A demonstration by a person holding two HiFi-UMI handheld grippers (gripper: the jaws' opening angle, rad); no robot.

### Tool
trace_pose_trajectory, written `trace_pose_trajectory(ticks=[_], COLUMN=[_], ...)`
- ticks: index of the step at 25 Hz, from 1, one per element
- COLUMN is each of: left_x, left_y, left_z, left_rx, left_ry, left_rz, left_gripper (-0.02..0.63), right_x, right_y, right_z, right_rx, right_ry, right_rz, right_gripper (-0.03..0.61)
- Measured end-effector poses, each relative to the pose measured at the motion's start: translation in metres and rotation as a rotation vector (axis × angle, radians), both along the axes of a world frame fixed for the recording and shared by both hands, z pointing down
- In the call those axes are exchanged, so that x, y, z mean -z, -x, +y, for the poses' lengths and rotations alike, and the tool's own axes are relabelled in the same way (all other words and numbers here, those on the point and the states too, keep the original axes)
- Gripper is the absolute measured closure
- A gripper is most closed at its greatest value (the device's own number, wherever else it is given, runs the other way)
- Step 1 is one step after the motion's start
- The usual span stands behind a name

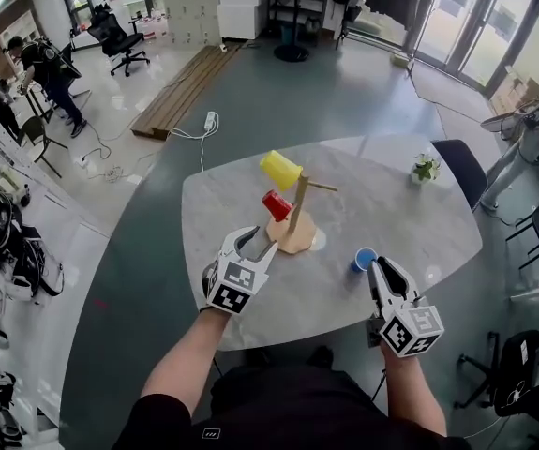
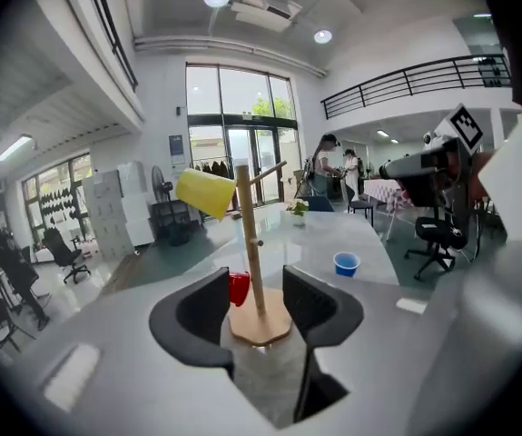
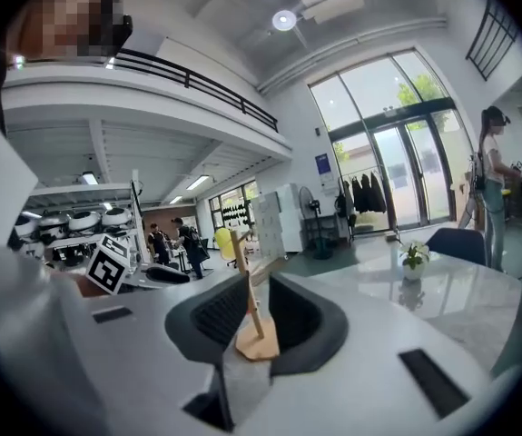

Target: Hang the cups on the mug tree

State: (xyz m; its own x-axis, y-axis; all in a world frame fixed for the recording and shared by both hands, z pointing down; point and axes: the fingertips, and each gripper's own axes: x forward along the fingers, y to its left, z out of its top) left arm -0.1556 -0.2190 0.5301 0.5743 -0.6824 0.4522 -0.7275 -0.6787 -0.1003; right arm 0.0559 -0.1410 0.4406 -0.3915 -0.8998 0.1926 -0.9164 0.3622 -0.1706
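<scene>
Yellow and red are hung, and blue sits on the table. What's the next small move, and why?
Likely move the right gripper to the blue cup and close on it. That cup is the only one on the table, just beside that gripper, whose jaws are apart and empty. The yellow cup and red cup already hang on the mug tree.

Three cameras, all on the wooden mug tree (image 1: 297, 216)

My head camera looks steeply down on the pale marble worktop (image 1: 363, 242) and takes in both tongs from behind. The camera on the left tongs (image 1: 253, 243) looks low along its jaws, close to the tree, which shows between them. The camera on the right tongs (image 1: 381, 266) faces the same tree from farther off, more from the right.
</scene>
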Motion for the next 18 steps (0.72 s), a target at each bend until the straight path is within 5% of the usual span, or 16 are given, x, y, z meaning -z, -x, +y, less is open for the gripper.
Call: trace_pose_trajectory(ticks=[6, 9, 18], left_x=[0.024, 0.034, 0.064], left_y=[-0.021, -0.033, -0.075], left_z=[0.019, 0.026, 0.052], left_rx=[0.059, 0.074, 0.128], left_ry=[-0.015, -0.019, -0.044], left_rz=[0.08, 0.109, 0.2], left_gripper=[0.448, 0.448, 0.448], right_x=[-0.002, 0.001, 0.004], right_y=[-0.032, -0.045, -0.084], right_z=[0.005, 0.006, 0.009], right_rx=[0.036, 0.07, 0.131], right_ry=[-0.002, -0.01, -0.028], right_rz=[-0.052, -0.094, -0.118], right_gripper=[0.494, 0.386, 0.311])
